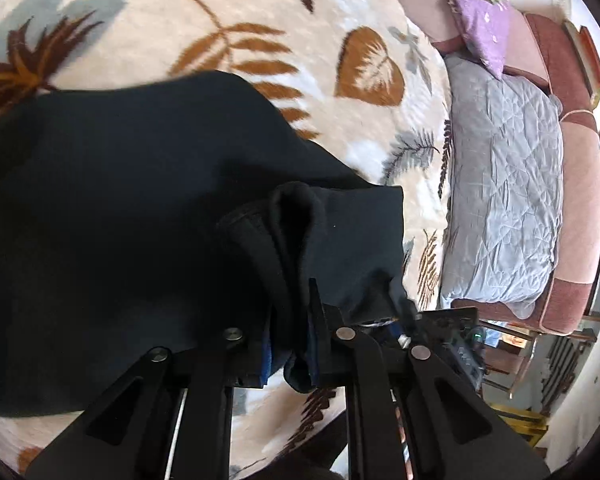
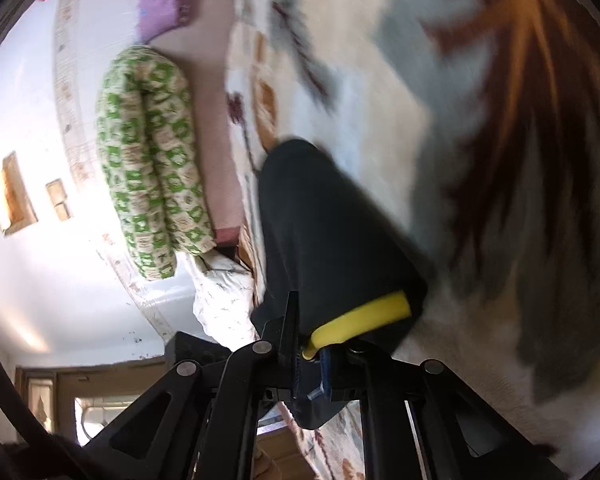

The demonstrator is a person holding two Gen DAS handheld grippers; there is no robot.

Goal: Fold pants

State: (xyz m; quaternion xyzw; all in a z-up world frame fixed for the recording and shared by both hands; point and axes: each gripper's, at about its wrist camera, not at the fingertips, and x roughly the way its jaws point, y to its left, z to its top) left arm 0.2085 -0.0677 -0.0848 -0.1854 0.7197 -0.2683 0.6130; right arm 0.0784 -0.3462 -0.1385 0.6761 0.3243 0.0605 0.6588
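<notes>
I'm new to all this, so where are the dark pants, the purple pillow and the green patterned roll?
dark pants (image 1: pixel 120 200), left wrist view, flat middle.
purple pillow (image 1: pixel 482 28), left wrist view, centre.
green patterned roll (image 2: pixel 148 152), right wrist view, middle.

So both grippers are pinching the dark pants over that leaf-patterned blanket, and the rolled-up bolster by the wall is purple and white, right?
Nearly. Both the left gripper and the right gripper do pinch the dark pants over the leaf-patterned blanket. The bolster is green and white, though, as the right wrist view shows.
</notes>
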